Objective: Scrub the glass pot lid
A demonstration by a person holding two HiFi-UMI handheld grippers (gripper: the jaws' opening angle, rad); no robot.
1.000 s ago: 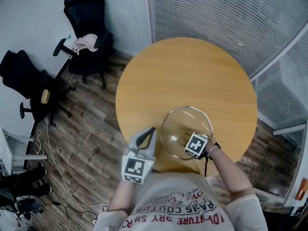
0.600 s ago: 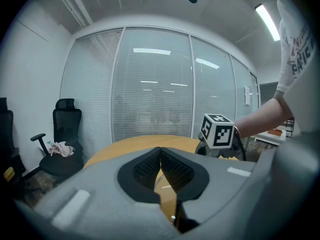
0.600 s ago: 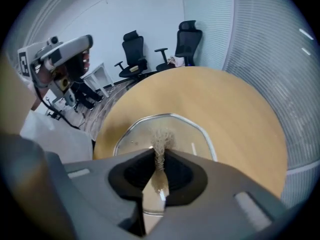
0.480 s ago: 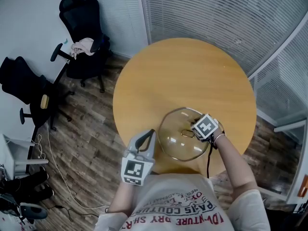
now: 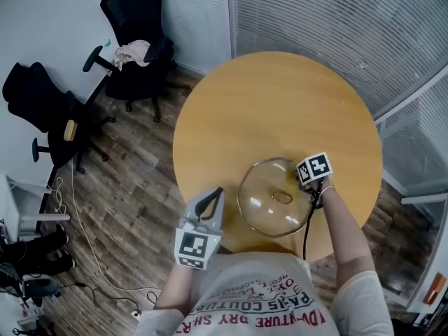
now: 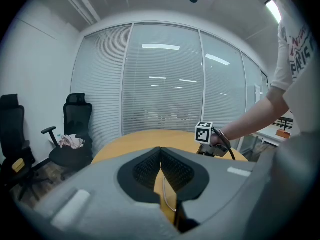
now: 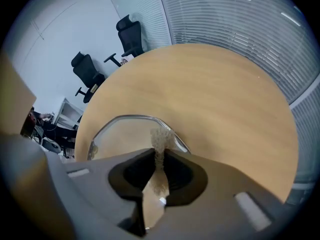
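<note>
Glass pot lid lying knob-up on the round wooden bench, close to the edge where the person stands.

The right gripper sits at the lid's right rim, its fingers shut narrow on a coarse beige scrubbing pad. The pad's free end pokes out past the fingertips and lies over the lid's metal-edged rim. The left gripper hangs at the bench's near-left edge, just beside the lid but apart from it, with its fingers pressed together and empty. Beyond the bench are a wood-plank floor and two black office chairs against the wall, one with a pale cloth bunched on its seat. Slatted blinds run behind glass along the far side.
</note>
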